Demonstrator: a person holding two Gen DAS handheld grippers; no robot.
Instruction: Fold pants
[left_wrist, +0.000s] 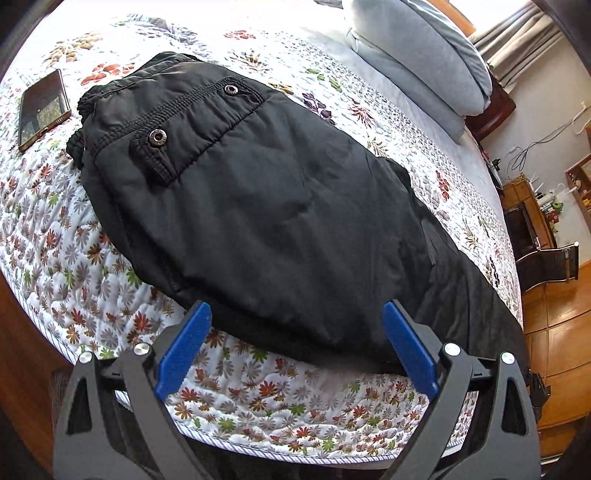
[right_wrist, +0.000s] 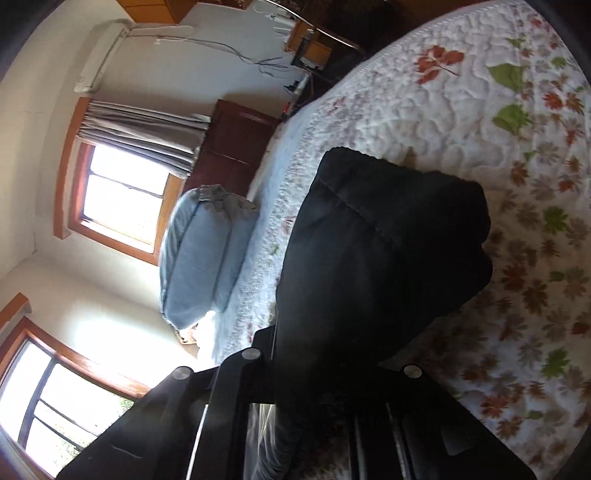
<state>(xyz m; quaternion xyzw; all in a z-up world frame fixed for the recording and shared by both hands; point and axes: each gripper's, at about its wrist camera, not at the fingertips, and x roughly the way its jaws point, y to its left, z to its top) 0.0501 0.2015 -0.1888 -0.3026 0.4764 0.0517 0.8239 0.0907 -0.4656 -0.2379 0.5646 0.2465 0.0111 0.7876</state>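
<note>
Black padded pants (left_wrist: 258, 206) lie on the floral quilt, waistband and a buttoned back pocket at the far left, legs running off to the right. My left gripper (left_wrist: 295, 332) is open, its blue pads (left_wrist: 184, 343) on either side of the near edge of the pants, holding nothing. In the right wrist view, a hemmed black pants leg (right_wrist: 376, 258) is lifted above the quilt and hangs from my right gripper (right_wrist: 328, 373), which is shut on it; the cloth hides the fingertips.
A phone (left_wrist: 42, 109) lies on the quilt (left_wrist: 295, 413) left of the waistband. Grey-blue pillows (left_wrist: 417, 55) are at the head of the bed. The bed edge is just under my left gripper. Wooden furniture (left_wrist: 554, 332) and a chair stand at the right.
</note>
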